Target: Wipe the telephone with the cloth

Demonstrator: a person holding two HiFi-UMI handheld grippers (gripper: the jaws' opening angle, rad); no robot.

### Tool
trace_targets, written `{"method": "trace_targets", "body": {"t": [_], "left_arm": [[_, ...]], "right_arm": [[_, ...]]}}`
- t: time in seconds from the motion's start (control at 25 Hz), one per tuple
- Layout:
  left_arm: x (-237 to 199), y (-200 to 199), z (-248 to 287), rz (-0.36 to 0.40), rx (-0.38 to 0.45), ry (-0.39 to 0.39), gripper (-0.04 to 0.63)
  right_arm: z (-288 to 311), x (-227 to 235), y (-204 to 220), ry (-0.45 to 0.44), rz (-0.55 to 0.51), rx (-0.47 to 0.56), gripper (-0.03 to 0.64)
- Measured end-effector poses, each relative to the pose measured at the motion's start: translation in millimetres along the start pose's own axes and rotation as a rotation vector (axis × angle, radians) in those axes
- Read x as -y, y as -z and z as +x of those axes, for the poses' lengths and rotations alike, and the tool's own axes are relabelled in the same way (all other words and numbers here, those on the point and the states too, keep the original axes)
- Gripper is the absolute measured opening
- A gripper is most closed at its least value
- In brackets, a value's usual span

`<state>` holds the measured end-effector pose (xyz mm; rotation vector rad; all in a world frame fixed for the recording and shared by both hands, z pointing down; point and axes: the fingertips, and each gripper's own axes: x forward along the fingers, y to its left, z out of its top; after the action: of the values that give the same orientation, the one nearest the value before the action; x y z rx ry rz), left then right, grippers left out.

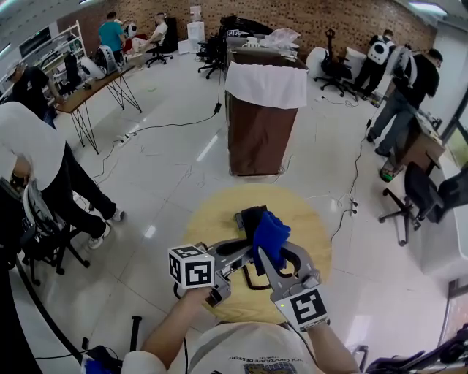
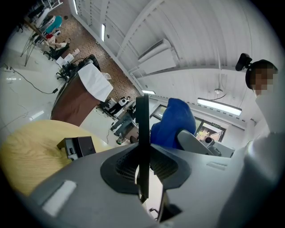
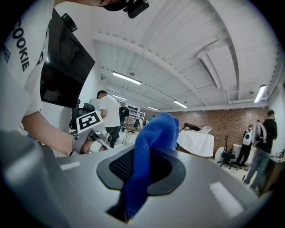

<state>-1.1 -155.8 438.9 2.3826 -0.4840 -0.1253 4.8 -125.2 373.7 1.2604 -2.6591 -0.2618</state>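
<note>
Looking down from the head view, a round wooden table [image 1: 212, 219] stands on a glossy white floor [image 1: 168, 161]. Behind it is a brown cabinet [image 1: 257, 131] draped in white, and people sit and stand about near the brick wall [image 1: 307, 18]. The left gripper [image 1: 235, 252] and right gripper [image 1: 276, 254] hang close together over the tabletop. In the left gripper view, its jaws are clamped narrow on what looks like the telephone [image 2: 142, 124], a thin black slab seen edge-on. A small black box [image 2: 78, 147] sits on the table beyond. In the right gripper view, the jaws pinch the blue cloth [image 3: 153, 133], which is bunched upward.
</note>
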Motion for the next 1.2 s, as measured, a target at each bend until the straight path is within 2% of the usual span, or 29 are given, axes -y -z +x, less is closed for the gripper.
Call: {"method": "trace_targets", "body": {"t": [0.76, 1.2], "left_arm": [[14, 14, 10, 0.075, -0.064, -0.009, 0.060], [17, 14, 7, 0.095, -0.078, -0.034, 0.061]], "right_arm": [[21, 19, -46, -0.007, -0.104, 0.091, 0.063], [25, 23, -61, 0.005, -0.108, 0.140, 0.063]]}}
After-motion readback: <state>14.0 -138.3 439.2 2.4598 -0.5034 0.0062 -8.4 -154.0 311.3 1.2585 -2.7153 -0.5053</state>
